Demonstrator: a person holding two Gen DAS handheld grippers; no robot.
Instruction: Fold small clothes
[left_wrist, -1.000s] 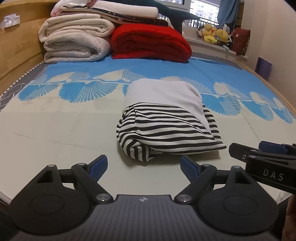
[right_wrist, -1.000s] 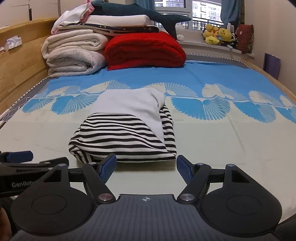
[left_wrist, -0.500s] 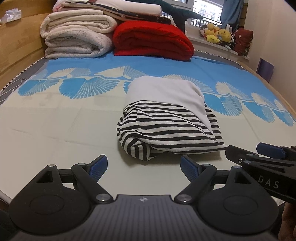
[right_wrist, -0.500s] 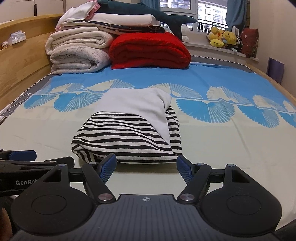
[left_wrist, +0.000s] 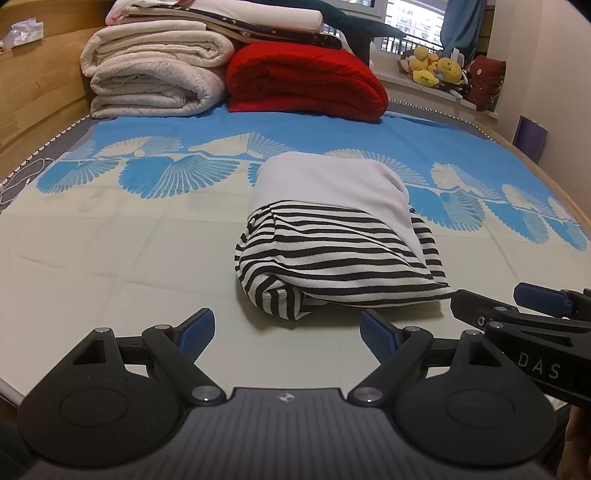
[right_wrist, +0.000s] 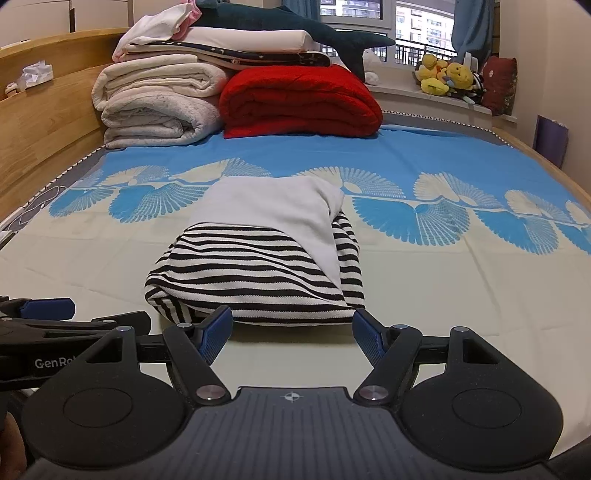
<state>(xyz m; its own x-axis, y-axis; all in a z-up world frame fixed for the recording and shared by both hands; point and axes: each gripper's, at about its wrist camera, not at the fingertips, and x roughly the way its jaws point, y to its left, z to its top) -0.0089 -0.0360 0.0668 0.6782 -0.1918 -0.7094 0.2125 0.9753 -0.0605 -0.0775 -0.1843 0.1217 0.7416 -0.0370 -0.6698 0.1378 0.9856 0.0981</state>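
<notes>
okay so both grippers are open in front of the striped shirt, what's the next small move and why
Probably ease the right gripper forward to the striped garment's near edge. Its jaws stand open right at that hem, empty, while the left gripper sits further back, and the bundle still looks lumpy at its near-left corner.

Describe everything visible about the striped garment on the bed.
The striped garment is a knit-looking piece in black and white stripes with a plain white panel across its far half. It lies folded into a compact, slightly puffy bundle on the bed sheet, its rounded fold at the left and layered edges facing the cameras. Only the sheet touches it: the left claw and right claw are both open just short of its near edge.
</notes>
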